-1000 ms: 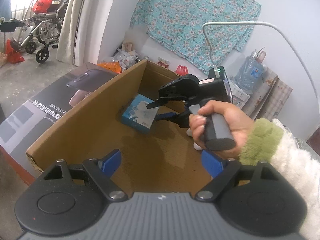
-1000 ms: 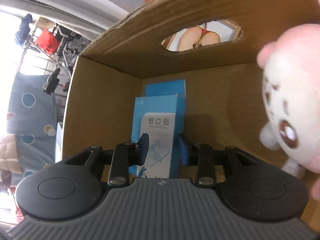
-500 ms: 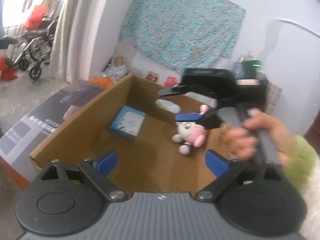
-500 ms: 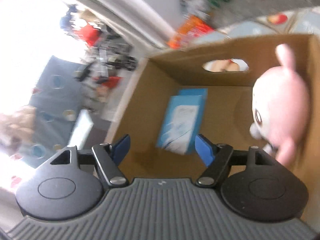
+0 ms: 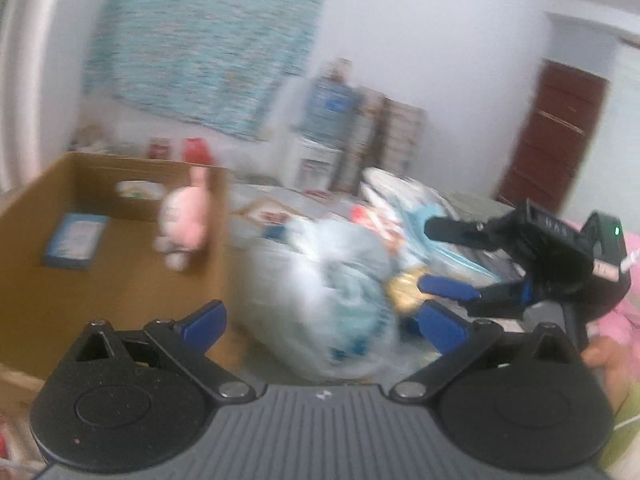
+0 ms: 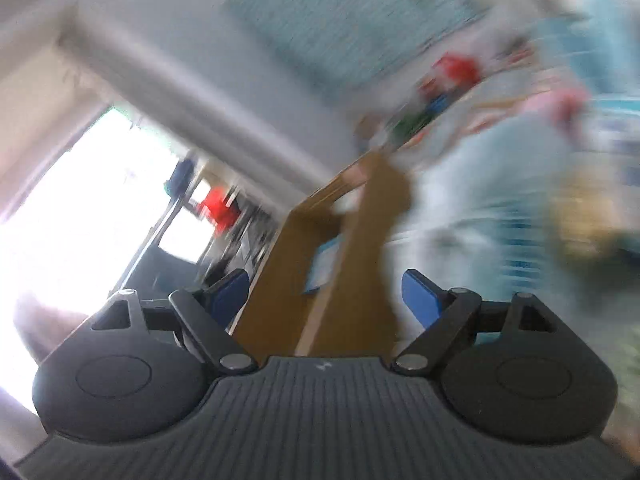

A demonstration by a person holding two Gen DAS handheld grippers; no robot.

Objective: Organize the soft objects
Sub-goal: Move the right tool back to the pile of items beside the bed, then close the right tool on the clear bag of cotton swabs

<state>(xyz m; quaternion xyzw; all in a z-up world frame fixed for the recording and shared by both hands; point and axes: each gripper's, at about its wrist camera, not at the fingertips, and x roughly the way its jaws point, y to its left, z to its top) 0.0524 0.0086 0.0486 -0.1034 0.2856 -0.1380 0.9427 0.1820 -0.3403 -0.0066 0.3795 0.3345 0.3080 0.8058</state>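
A: Left wrist view has the cardboard box [image 5: 120,280] at left, with the pink plush toy [image 5: 185,220] and the blue carton [image 5: 76,240] already inside; which step is this?

B: Between items, I judge; the right tool [image 5: 444,260] hangs over the heap of plastic-wrapped bundles [image 5: 320,292] beside the box, its jaws just opened and nothing between them; the left tool [image 5: 320,326] gapes wide too, also empty.

A: And next?

B: Picking one soft bundle from the blurred heap, likely the pale bag nearest the box wall; closing gently, since it will squash.
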